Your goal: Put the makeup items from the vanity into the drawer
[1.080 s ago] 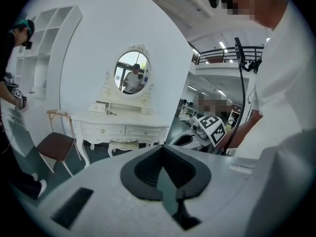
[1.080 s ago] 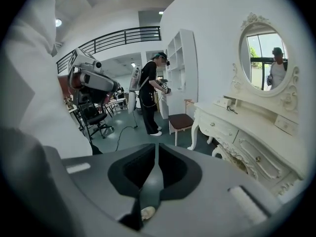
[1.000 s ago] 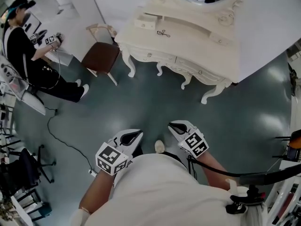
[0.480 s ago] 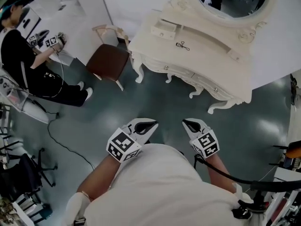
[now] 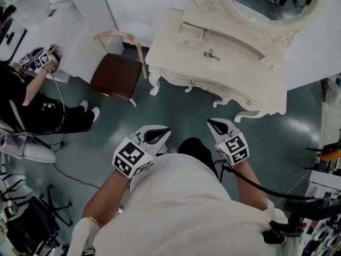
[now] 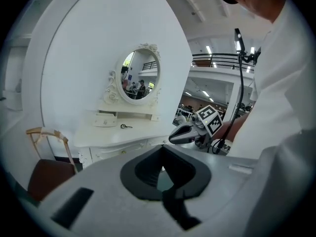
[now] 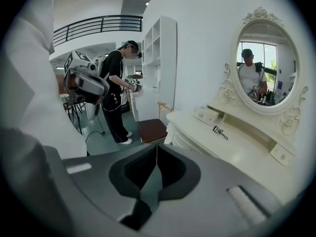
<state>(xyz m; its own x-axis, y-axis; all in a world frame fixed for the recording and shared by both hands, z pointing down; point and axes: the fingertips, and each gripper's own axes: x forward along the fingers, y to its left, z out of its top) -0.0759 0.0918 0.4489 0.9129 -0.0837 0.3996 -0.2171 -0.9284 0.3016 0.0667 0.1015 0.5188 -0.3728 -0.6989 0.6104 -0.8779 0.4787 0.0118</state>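
A cream vanity [image 5: 229, 71] with an oval mirror [image 5: 269, 1] stands ahead of me across the floor. A small black eyelash curler [image 5: 211, 54] lies on its top, also visible as the curler [image 7: 220, 131] and the curler [image 6: 126, 126]. A little drawer box [image 5: 189, 34] sits at the back of the top. The front drawers [image 5: 192, 81] are closed. My left gripper [image 5: 161, 133] and right gripper [image 5: 212, 124] are held near my chest, well short of the vanity. Both are shut with nothing in them.
A wooden chair with a brown seat [image 5: 113, 74] stands left of the vanity. A person in black [image 5: 32, 100] works at a white desk at far left, with a cable [image 5: 64, 167] trailing on the floor. Stands and equipment [image 5: 319, 196] line the right side.
The vanity has drawn nearer and lower in the head view as I stepped toward it. Both grippers stay shut in front of my torso.
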